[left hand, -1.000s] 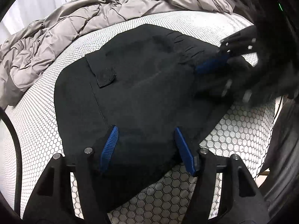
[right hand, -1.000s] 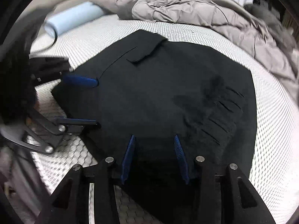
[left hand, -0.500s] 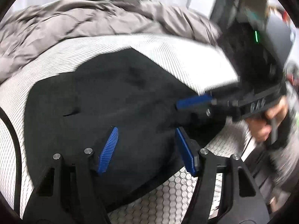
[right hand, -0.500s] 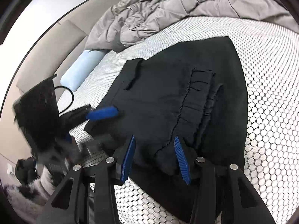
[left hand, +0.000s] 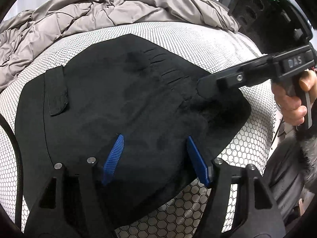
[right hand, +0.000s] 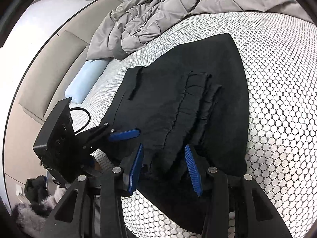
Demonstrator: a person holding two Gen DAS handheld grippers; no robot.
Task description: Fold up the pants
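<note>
Black pants [left hand: 118, 89] lie folded into a broad pad on the honeycomb-patterned bed sheet [left hand: 198, 37], pocket flap [left hand: 57, 93] at the left. My left gripper [left hand: 155, 138] hovers over their near edge, its jaws opening, with only flat cloth below. A hand [left hand: 293, 99] brings my right gripper in from the right; one of its fingers [left hand: 210, 85] rests on the gathered waistband. In the right wrist view my right gripper [right hand: 163, 145] straddles a raised ridge of waistband on the pants [right hand: 198, 109]; its pads are not seen pressing. The left gripper's blue pad [right hand: 124, 134] lies at the pants' left edge.
A crumpled grey duvet [left hand: 99, 15] covers the far side of the bed. A pale blue pillow [right hand: 85, 83] lies by the beige headboard [right hand: 49, 63]. A black cable [right hand: 83, 111] trails from the left gripper. Bare sheet [right hand: 277, 99] spreads right of the pants.
My right gripper has rolled and swung round, and the waistband, flat before, now ridges up between its pads. My left gripper has shifted sideways along the pants' near edge.
</note>
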